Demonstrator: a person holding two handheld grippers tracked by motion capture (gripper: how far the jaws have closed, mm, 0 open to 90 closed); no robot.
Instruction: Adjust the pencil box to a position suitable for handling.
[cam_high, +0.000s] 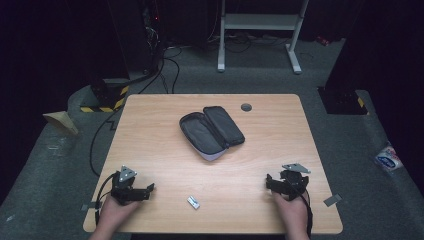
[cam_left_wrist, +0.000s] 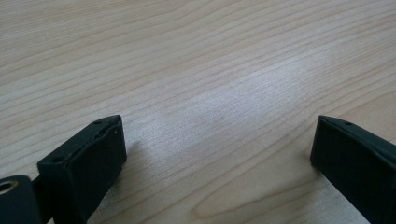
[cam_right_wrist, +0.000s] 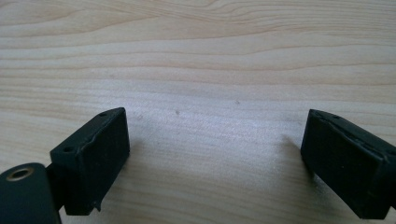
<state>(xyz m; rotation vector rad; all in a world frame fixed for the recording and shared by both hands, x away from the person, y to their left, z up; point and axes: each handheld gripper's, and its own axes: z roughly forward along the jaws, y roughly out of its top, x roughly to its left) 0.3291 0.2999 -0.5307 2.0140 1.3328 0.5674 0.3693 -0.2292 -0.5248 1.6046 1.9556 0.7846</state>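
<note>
A dark grey zip case (cam_high: 212, 131) lies open in the middle of the wooden table (cam_high: 150, 125), its two halves spread apart. A small white and silver object (cam_high: 193, 202) rests near the front edge. My left gripper (cam_high: 150, 189) sits at the front left, held by a hand, pointing right toward that small object. My right gripper (cam_high: 269, 182) sits at the front right, pointing left. In the left gripper view the left gripper (cam_left_wrist: 217, 140) is open, jaws wide apart over bare wood. The right gripper (cam_right_wrist: 215, 140) in its own view is likewise open with nothing between the jaws.
A grey round cap (cam_high: 246, 106) sits in the table near its far edge. Beyond the table stand a white frame (cam_high: 260, 30) and cables (cam_high: 165, 65) on the floor. A packet (cam_high: 388, 159) lies on the floor at right, and grey tape pieces (cam_high: 332, 200) mark the front corners.
</note>
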